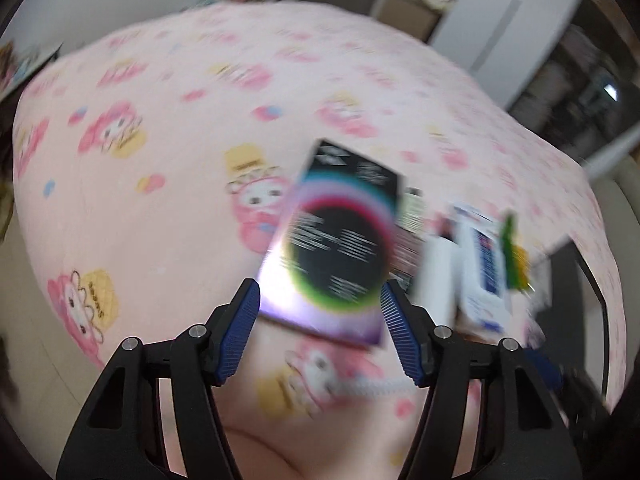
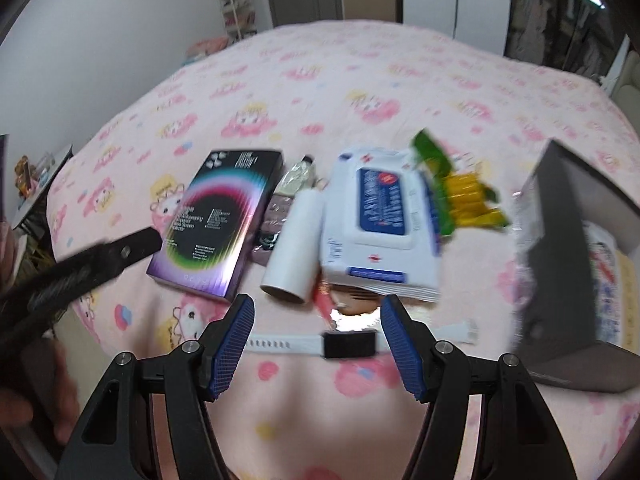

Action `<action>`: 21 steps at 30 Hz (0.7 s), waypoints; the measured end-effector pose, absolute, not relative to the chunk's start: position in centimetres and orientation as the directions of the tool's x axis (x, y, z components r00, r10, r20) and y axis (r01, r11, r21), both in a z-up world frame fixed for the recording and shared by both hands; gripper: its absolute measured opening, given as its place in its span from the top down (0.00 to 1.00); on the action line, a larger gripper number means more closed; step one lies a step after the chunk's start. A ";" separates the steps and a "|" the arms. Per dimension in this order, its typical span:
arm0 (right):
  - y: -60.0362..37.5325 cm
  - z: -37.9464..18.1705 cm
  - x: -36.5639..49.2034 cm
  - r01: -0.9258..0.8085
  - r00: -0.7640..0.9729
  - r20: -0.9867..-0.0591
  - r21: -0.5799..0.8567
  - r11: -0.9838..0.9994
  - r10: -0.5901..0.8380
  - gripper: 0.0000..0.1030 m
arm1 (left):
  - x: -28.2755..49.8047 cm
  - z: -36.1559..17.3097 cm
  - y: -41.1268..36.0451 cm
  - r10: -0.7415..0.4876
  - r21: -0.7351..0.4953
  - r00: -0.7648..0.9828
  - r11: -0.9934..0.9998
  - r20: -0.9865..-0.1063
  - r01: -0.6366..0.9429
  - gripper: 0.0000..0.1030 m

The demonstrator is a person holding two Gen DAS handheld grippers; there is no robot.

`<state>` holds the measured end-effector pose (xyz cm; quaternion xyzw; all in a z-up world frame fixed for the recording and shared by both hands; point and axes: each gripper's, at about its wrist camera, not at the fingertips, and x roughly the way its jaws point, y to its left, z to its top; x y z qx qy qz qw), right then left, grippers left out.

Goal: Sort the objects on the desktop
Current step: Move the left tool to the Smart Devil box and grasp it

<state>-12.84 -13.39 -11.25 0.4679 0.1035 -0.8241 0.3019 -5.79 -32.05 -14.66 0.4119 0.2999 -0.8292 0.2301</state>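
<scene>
A black box with rainbow rings (image 1: 336, 248) (image 2: 218, 216) lies on the pink cartoon-print cloth (image 1: 140, 200). My left gripper (image 1: 320, 312) is open, and the box's near end sits between and just beyond its blue pads; this view is blurred. In the right wrist view a black finger (image 2: 134, 246) of that gripper reaches the box's left edge. My right gripper (image 2: 318, 308) is open over a white-strapped watch with a black face (image 2: 350, 344). Beyond it lie a white cylinder (image 2: 294, 248), a blue-and-white wipes pack (image 2: 380, 220) and a green-yellow packet (image 2: 460, 192).
A dark grey open box (image 2: 560, 280) with printed packs inside stands at the right. A small clear bottle (image 2: 298, 176) and a brown pouch (image 2: 276, 216) lie between the black box and the cylinder. A shiny wrapper (image 2: 352, 308) pokes out under the wipes. A hand is blurred at far left.
</scene>
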 end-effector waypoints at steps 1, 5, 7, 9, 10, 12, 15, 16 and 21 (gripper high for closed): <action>-14.1 -11.8 -13.1 0.602 -0.364 -0.838 0.123 -0.789 -0.407 0.39 | -6.0 -15.3 -32.6 -0.133 -0.316 -0.550 -0.699 -0.825 0.642 0.42; -17.1 -13.7 -13.8 0.641 -0.291 -0.855 0.159 -0.751 -0.430 0.39 | -6.5 -17.5 -34.0 -0.129 -0.333 -0.533 -0.654 -0.836 0.680 0.46; -18.3 -14.9 -13.9 0.655 -0.263 -0.864 0.167 -0.737 -0.429 0.39 | -6.3 -17.9 -34.2 -0.125 -0.348 -0.543 -0.644 -0.831 0.682 0.46; -19.1 -15.7 -14.0 0.655 -0.285 -0.869 0.132 -0.744 -0.404 0.37 | -6.1 -18.3 -34.3 -0.121 -0.367 -0.556 -0.634 -0.822 0.681 0.46; -19.5 -16.0 -14.1 0.654 -0.300 -0.871 0.109 -0.749 -0.389 0.37 | -5.9 -18.5 -34.4 -0.120 -0.376 -0.563 -0.629 -0.818 0.680 0.45; -19.5 -16.1 -14.5 0.644 -0.305 -0.871 0.109 -0.757 -0.385 0.37 | -5.7 -18.8 -34.5 -0.116 -0.395 -0.577 -0.619 -0.809 0.679 0.44; -18.7 -15.3 -14.2 0.634 -0.295 -0.856 0.156 -0.757 -0.423 0.41 | -5.2 -19.4 -34.7 -0.112 -0.422 -0.597 -0.604 -0.794 0.676 0.46; -18.3 -14.9 -13.9 0.634 -0.295 -0.847 0.172 -0.754 -0.441 0.43 | -5.0 -19.4 -34.7 -0.114 -0.431 -0.603 -0.596 -0.790 0.678 0.48; -18.8 -14.3 -13.0 0.665 -0.266 -0.829 0.211 -0.716 -0.492 0.43 | -4.2 -19.3 -34.3 -0.118 -0.454 -0.619 -0.577 -0.777 0.679 0.53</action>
